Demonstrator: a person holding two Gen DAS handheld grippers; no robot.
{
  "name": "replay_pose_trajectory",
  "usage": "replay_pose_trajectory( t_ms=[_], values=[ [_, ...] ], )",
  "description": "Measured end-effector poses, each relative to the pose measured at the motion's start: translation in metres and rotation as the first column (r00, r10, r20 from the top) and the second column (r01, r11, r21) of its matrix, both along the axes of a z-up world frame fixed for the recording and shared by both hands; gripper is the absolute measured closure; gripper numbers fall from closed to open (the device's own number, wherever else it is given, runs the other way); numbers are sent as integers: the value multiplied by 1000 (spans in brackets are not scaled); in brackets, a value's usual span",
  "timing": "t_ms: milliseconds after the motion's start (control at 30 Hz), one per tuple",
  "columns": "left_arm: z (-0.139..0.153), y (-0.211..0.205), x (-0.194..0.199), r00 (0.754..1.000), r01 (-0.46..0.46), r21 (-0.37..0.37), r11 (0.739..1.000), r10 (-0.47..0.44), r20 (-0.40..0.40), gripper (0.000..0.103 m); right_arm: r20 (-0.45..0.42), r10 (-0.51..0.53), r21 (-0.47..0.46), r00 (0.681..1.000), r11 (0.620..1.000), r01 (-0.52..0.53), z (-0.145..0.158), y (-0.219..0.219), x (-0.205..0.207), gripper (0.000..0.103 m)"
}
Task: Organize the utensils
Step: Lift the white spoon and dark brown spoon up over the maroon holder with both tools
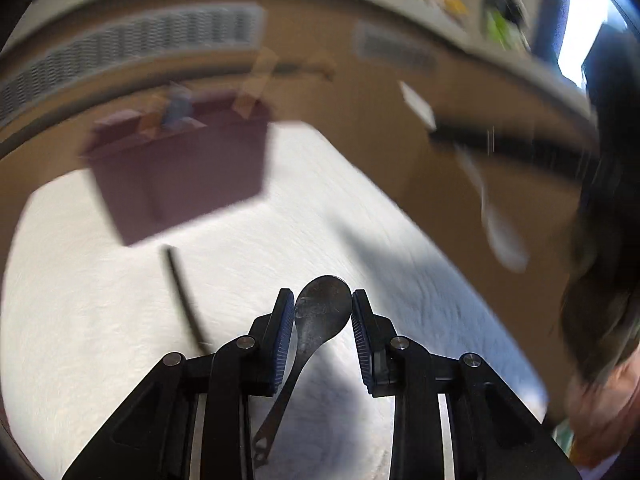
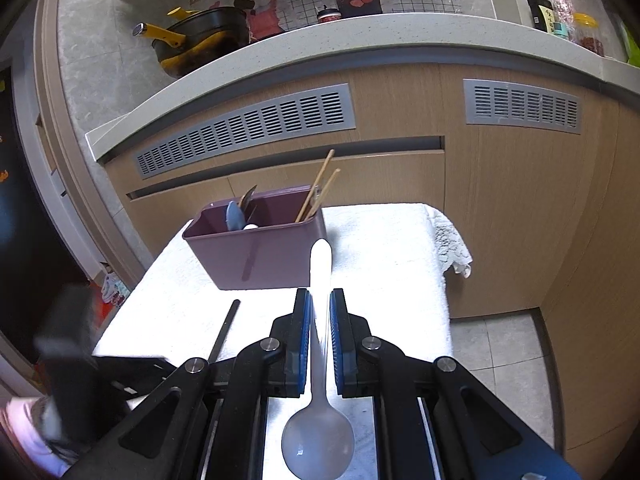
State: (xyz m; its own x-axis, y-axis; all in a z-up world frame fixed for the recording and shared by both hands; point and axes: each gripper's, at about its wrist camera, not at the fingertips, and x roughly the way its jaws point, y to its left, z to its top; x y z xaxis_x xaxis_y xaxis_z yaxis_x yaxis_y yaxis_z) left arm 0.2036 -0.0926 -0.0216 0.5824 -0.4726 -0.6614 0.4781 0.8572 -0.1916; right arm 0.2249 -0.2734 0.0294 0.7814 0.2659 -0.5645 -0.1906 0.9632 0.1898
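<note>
Dark spoon (image 1: 320,312): sitting bowl-forward between the two pads of the left gripper (image 1: 323,304), bowl edges touching both pads, handle trailing back and down under the left pad; held clear above the white cloth (image 1: 120,320).
White spoon (image 2: 320,352): lying lengthwise between the pads of the right gripper (image 2: 320,304), handle tip pointing forward toward the bin, bowl hanging back near the camera.
Left gripper: jaws clamping on the dark spoon's bowl, gap as wide as the bowl.
Right gripper: jaws closing narrowly on the white spoon's handle.
Purple bin (image 2: 260,256): standing upright on the cloth ahead of both grippers, well short of either spoon.
Bin contents: wooden chopsticks (image 2: 318,188) leaning out of the right corner; blue spoon (image 2: 234,214) and a grey utensil standing at the left end.
Black chopstick (image 2: 226,330): lying flat on the cloth, just left of the right gripper, apart from the bin.
Surface: draped in the white cloth, standing in front of wooden cabinets (image 2: 500,220) with grey vents.
Left wrist view: background blurring heavily; only the gripper and spoon sharp.
</note>
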Motion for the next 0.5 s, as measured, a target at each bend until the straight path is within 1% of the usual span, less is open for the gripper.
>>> replay_pose_trajectory(
  t_ms=[67, 133, 200, 267, 333, 367, 467, 500],
  values=[
    [14, 14, -2, 998, -48, -28, 998, 49, 50, 73, -1, 6, -1, 1000, 1000, -6, -3, 7, 1, 93],
    [28, 25, -1, 992, -83, -52, 995, 88, 90, 73, -5, 28, 18, 1000, 999, -28, -3, 16, 3, 93],
    [47, 43, 5, 986, -107, -82, 991, 117, 121, 73, 13, 34, 28, 999, 999, -34, 2, 22, 6, 93],
    [74, 57, 13, 973, -132, -122, 984, 152, 176, 73, 56, 45, 39, 997, 998, -47, 17, 29, 10, 93],
    [98, 63, 23, 959, -139, -156, 978, 172, 227, 73, 124, 43, 21, 991, 999, -46, 39, 38, 15, 93],
    [117, 68, 29, 948, -142, -176, 974, 185, 259, 73, 164, 45, 13, 986, 999, -48, 53, 41, 19, 93],
    [157, 75, 51, 916, -148, -215, 965, 215, 339, 73, 282, 42, 29, 959, 998, -52, 97, 48, 34, 93],
    [163, 78, 59, 909, -154, -224, 962, 227, 350, 73, 322, 39, 45, 946, 997, -56, 110, 49, 41, 93]
  ],
)
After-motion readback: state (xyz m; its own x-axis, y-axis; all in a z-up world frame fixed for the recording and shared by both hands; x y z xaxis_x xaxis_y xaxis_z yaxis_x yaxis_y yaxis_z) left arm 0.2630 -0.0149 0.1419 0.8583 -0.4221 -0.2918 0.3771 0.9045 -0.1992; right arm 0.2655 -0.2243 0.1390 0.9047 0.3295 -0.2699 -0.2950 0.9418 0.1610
